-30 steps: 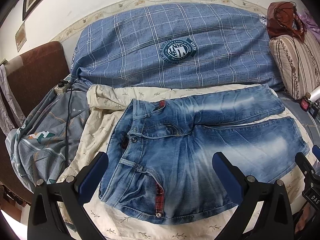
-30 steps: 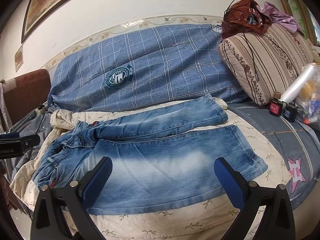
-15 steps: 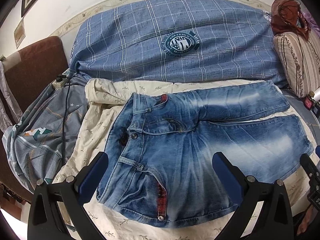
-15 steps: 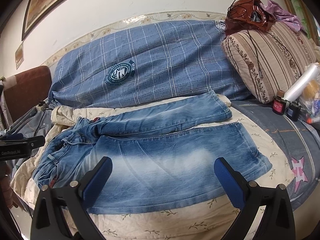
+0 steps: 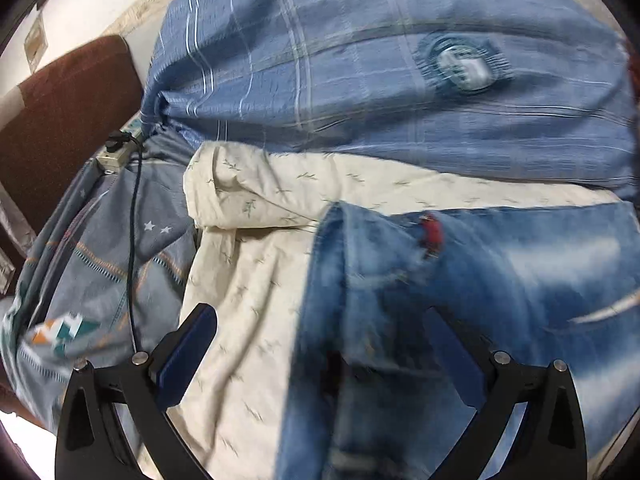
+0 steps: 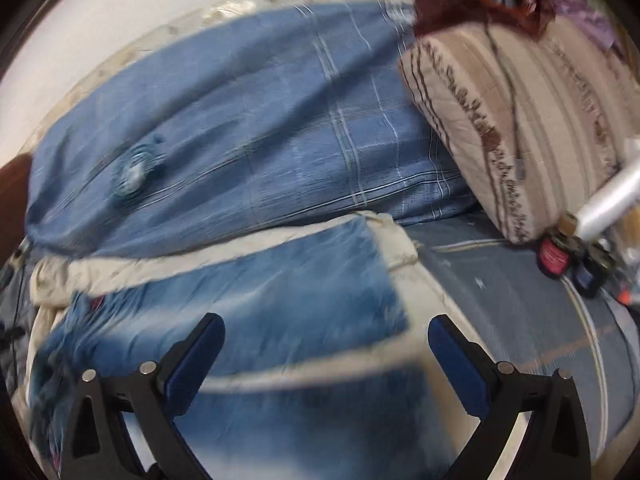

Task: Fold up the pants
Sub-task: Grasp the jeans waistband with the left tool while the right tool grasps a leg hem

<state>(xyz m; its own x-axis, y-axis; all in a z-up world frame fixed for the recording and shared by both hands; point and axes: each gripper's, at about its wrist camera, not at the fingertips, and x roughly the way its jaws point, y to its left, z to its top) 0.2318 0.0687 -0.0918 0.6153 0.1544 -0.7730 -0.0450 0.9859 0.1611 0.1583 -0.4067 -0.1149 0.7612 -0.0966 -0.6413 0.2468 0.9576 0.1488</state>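
Faded blue jeans (image 5: 500, 280) lie flat on a cream sheet (image 5: 248, 280), waist to the left and legs to the right. My left gripper (image 5: 320, 328) is open and low over the waistband, which runs between its fingers; a red patch (image 5: 432, 236) shows on the far hip. In the right wrist view the jeans' far leg (image 6: 280, 300) and near leg (image 6: 320, 420) lie side by side, with a strip of sheet between them. My right gripper (image 6: 326, 332) is open just above the leg ends. Both views are motion-blurred.
A blue plaid duvet (image 5: 360, 80) lies along the wall behind. A power strip (image 5: 116, 152) with a black cable and grey patterned bedding (image 5: 100, 280) sit left. A striped pillow (image 6: 520, 120), small bottles (image 6: 556, 256) and a plastic roll (image 6: 608, 200) are on the right.
Both grippers have dropped forward and close to the jeans, the left toward the waistband, the right toward the leg hems. Both stay open. The jeans have not moved.
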